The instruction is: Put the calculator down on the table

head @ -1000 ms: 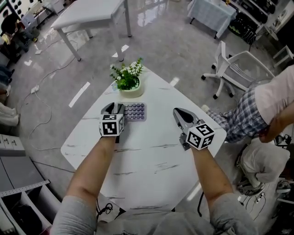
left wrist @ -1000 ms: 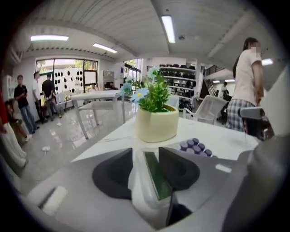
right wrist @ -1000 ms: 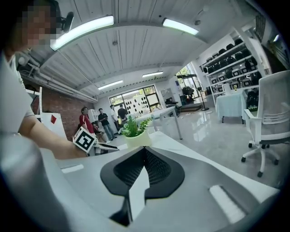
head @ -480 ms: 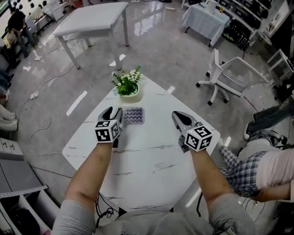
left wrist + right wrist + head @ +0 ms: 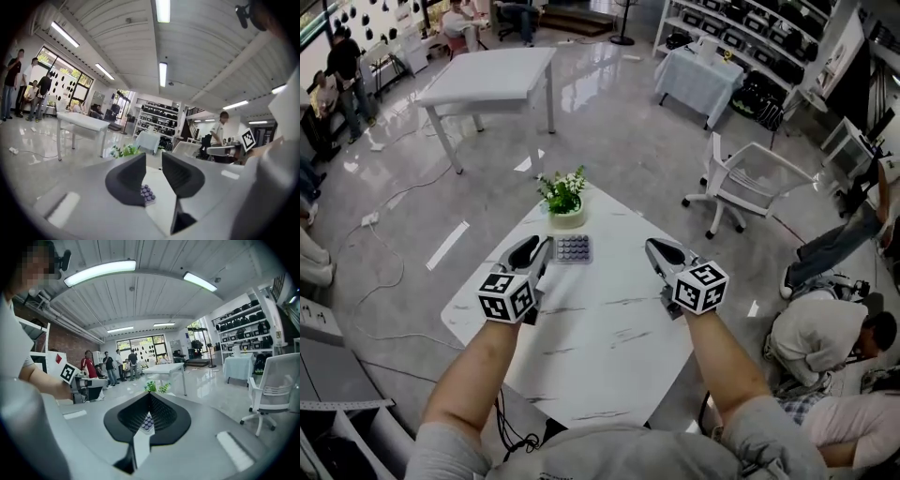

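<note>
- A small calculator with rows of round keys lies flat on a white marbled table. Nothing holds it.
- In the head view, the left gripper is above the table, its tips just beside the calculator's left edge.
- In the left gripper view, the left gripper has its jaws moderately apart and closing, with only air between them. The calculator shows lower down, past the left jaw, on the table.
- In the head view, the right gripper is to the right of the calculator and clearly apart from it.
- In the right gripper view, the right gripper has its jaw tips together and grips nothing. The calculator shows through the slit under the tips, on the table beyond.
- Just past the calculator stands a pale round pot holding a green plant with white flowers.
- The left gripper carries a cube and the right a second cube, both with black-and-white square markers.
- The key print is too small to read.
</note>
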The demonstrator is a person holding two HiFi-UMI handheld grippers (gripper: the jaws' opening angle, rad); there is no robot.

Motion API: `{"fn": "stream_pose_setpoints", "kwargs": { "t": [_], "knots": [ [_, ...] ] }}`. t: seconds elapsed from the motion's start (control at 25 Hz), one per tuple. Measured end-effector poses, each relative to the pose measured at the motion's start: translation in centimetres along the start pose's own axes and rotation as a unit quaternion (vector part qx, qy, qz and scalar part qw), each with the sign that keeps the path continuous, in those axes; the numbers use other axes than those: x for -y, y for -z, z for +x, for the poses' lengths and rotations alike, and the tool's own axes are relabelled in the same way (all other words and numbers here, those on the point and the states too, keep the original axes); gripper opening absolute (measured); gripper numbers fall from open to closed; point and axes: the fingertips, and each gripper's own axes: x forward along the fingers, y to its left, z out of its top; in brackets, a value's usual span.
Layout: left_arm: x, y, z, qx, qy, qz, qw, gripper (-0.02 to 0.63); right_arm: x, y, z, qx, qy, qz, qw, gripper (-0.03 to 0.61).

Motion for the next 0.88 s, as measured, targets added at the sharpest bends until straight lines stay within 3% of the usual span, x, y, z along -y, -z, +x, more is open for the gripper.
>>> {"fn": "stream_pose_setpoints", "kwargs": {
  "t": [0.28, 0.4, 0.56, 0.88],
  "knots": [
    [5.7, -5.4, -9.6, 0.044, 0.076, 0.047, 0.995, 0.126, -7.3, -4.8, -5.9, 0.017, 0.012, -0.018, 1.0, 0.004],
    [9.2, -6.4, -13.7, 0.058, 0.092, 0.065, 0.9919, 0.103, -9.5, -5.4, -9.4, 0.018, 0.01, -0.022, 1.0, 0.003],
    [12.7, -7.1, -18.4, 0.074, 0.075, 0.071, 0.9919, 0.071, -11.0, -6.3, -12.5, 0.012, -0.013, -0.036, 0.999, 0.003],
    [21.0, -3.9, -25.1, 0.088, 0.025, 0.039, 0.995, 0.061, -11.7, -4.4, -20.3, 0.001, -0.057, -0.029, 0.998, 0.003]
  ]
}}
